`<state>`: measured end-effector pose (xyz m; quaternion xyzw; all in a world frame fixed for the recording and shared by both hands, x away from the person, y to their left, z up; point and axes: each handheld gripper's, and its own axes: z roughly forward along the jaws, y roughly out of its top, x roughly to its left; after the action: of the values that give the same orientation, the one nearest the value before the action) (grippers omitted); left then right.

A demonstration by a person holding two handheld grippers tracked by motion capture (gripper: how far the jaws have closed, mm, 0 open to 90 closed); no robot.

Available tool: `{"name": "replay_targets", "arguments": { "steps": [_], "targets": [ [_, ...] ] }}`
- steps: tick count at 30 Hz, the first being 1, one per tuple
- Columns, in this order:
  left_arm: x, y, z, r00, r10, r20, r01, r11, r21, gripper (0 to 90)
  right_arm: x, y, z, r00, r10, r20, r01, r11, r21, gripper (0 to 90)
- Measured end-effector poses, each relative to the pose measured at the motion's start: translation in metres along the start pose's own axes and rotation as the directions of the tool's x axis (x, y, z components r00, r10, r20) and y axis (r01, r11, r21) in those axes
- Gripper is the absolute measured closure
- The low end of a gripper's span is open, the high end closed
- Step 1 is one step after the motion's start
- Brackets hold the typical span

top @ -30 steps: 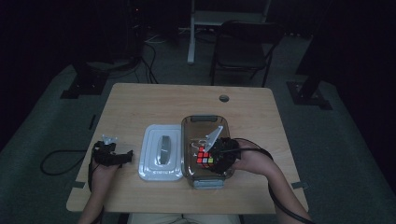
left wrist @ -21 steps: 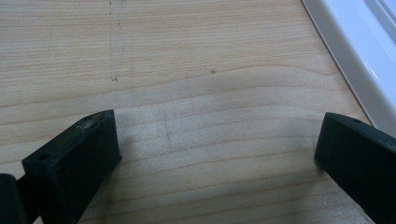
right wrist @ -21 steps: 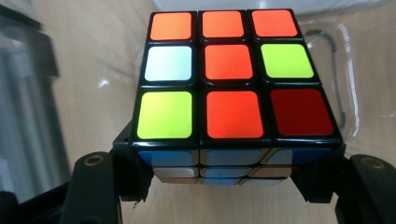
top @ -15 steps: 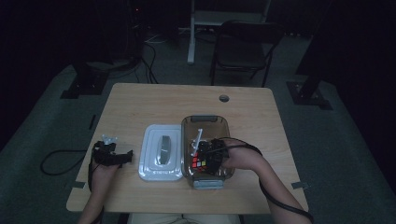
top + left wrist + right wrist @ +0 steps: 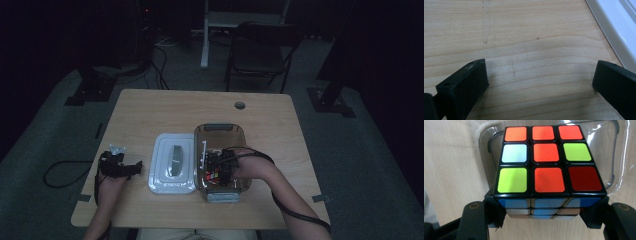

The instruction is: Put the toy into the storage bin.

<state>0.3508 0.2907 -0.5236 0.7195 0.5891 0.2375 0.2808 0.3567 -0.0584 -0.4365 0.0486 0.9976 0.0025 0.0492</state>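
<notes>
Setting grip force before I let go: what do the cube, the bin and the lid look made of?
Cube: hard glossy plastic, black frame with shiny coloured tiles.
Bin: clear, slightly tinted plastic; the table's wood grain shows through its wall, with glare streaks.
Lid: white opaque plastic, smooth and glossy, with a moulded rim.

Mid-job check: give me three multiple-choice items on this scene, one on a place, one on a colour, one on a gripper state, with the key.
1. Where is the puzzle cube?
A. on the white lid
B. inside the clear container
C. on the floor

2. What colour is the centre sticker of the cube's upper face?
A. orange
B. blue
C. white

3. How do the left gripper jaws stand?
A. shut on the cube
B. shut on the lid
C. open over bare table

Key: B, the right gripper holds the cube within the container's walls; A, the right gripper view shows orange at the centre; C, the jaws stand wide apart with wood between them.
</notes>
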Motion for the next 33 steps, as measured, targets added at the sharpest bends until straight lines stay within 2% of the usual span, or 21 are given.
{"name": "replay_targets", "arguments": {
  "steps": [7,12,18,22,28,30,31,32,33],
  "targets": [
    [0.0,0.0,0.0,1.0,0.0,0.001,0.0,1.0,0.0,0.6,0.003,0.008,0.009,0.9999,-0.008,-0.008,0.008,0.998,0.067,33.7],
    [0.0,0.0,0.0,1.0,0.003,0.004,-0.003,1.0,0.0,0.6,0.001,0.01,0.012,0.9995,0.014,-0.028,-0.011,0.995,0.099,33.6],
    [0.0,0.0,0.0,1.0,0.003,0.004,-0.003,1.0,0.0,0.6,0.001,0.01,0.012,0.9991,0.005,-0.043,-0.001,0.996,0.093,33.6],
    [0.0,0.0,0.0,1.0,0.003,0.004,-0.003,1.0,0.0,0.6,0.0,0.01,0.011,0.9985,0.014,-0.053,-0.01,0.997,0.08,33.4],
    [0.0,0.0,0.0,1.0,0.003,0.003,-0.003,1.0,0.0,0.6,-0.002,0.006,0.002,0.9973,0.039,-0.063,-0.039,0.999,-0.002,30.5],
    [0.0,0.0,0.0,1.0,0.003,0.004,-0.003,1.0,0.0,0.6,-0.002,0.005,0.001,0.9969,0.045,-0.064,-0.046,0.999,-0.014,30.3],
    [0.0,0.0,0.0,1.0,0.003,0.004,-0.003,1.0,0.0,0.6,-0.002,0.002,-0.005,0.9965,0.051,-0.066,-0.054,0.997,-0.049,29.4],
    [0.0,0.0,0.0,1.0,0.003,0.004,-0.003,1.0,0.0,0.6,-0.002,0.002,-0.005,0.9965,0.051,-0.066,-0.054,0.997,-0.049,29.4],
    [0.0,0.0,0.0,1.0,0.003,0.004,-0.003,1.0,0.0,0.6,-0.003,-0.001,-0.009,0.9963,0.058,-0.064,-0.063,0.995,-0.081,29.2]
  ]
}}
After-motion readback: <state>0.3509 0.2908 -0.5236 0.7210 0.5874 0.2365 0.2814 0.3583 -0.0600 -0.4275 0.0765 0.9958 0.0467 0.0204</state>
